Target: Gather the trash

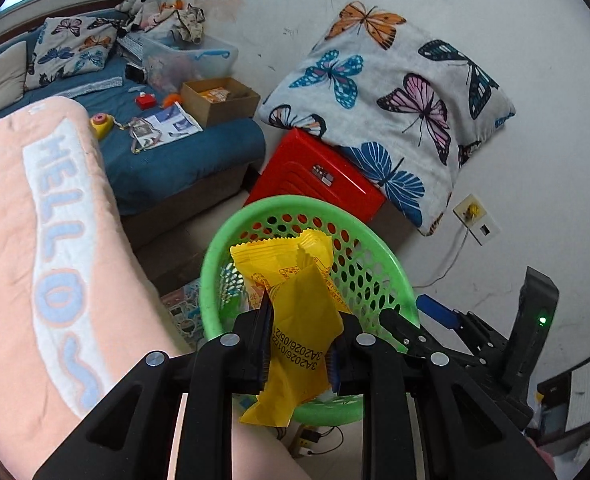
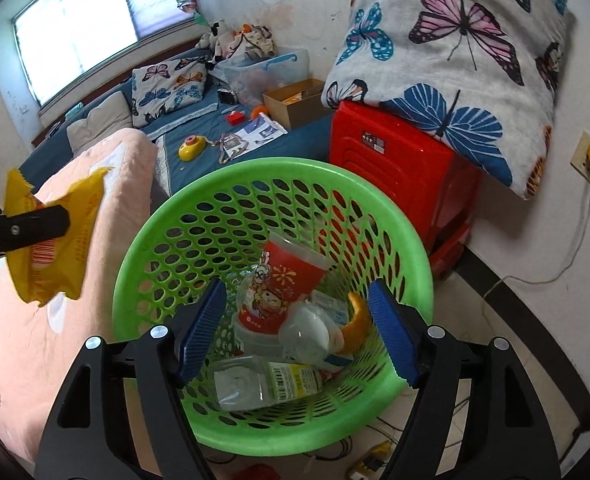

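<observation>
Two grippers up, both mine. Left gripper (image 1: 303, 344) clamped on yellow snack wrapper (image 1: 295, 320), crumpled, printed date code facing me, both ends sticking out past the pads. Wrapper is in the air over the near-left rim of the green basket (image 1: 211, 276), not inside it. Right gripper (image 2: 295, 332) has jaws spread wide, nothing between them, hovering over the basket mouth just inside the near rim. Blue ribbed pads (image 2: 201, 332) are clear of the trash below. Basket bottom holds a red printed cup (image 2: 283, 280) tipped on its side, a clear plastic bottle (image 2: 263, 384) lying flat at the near wall, an orange peel (image 2: 355, 320) by the right wall, and white crumpled packaging (image 2: 311, 332) between cup and peel. Red plastic stool (image 2: 399, 160) is just behind the basket's far-right rim, butterfly pillow (image 2: 455, 60) on top of it. Pink blanket (image 1: 35, 240) is beside the basket's left edge.
</observation>
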`<action>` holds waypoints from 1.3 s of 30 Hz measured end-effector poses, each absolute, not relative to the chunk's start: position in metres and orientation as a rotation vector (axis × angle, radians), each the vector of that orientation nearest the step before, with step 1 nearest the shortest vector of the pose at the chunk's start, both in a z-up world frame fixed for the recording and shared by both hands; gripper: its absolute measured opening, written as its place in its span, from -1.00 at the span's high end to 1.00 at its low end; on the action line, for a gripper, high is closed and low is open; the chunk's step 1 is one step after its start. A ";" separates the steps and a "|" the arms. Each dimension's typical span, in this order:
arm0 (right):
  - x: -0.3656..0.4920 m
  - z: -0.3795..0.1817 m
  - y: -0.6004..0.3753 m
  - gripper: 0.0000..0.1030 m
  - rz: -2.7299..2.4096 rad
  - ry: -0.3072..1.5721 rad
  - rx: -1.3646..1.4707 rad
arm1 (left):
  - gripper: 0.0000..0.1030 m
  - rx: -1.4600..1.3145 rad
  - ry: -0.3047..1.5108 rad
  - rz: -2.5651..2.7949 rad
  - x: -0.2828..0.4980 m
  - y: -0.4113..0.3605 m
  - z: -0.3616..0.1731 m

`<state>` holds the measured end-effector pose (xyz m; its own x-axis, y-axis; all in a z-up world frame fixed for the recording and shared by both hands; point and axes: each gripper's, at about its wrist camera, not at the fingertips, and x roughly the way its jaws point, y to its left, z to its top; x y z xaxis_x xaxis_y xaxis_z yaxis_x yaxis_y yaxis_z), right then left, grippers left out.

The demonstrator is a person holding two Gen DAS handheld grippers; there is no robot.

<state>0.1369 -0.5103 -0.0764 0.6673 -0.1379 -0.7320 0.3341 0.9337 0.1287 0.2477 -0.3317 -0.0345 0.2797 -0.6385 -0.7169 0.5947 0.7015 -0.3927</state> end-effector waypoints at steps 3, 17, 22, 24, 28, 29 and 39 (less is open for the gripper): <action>0.133 -0.076 -0.512 -0.43 -0.268 0.796 0.271 | 0.55 -0.042 0.998 -0.839 0.248 -0.340 -0.040; 0.120 -0.073 -0.512 -0.44 -0.266 0.781 0.294 | -0.21 -0.013 1.018 -0.852 0.246 -0.349 -0.057; 0.119 -0.069 -0.504 -0.46 -0.252 0.776 0.283 | -0.35 0.004 0.988 -0.831 0.242 -0.336 -0.051; 0.119 -0.067 -0.500 -0.47 -0.246 0.773 0.277 | -0.37 0.008 0.971 -0.820 0.240 -0.328 -0.048; 0.120 -0.063 -0.491 -0.51 -0.230 0.765 0.268 | -0.43 0.012 0.937 -0.789 0.237 -0.310 -0.041; 0.121 -0.061 -0.488 -0.52 -0.227 0.762 0.266 | -0.45 0.019 0.922 -0.778 0.236 -0.306 -0.039; 0.121 -0.043 -0.454 -0.66 -0.157 0.729 0.244 | -0.76 0.051 0.814 -0.686 0.218 -0.256 -0.019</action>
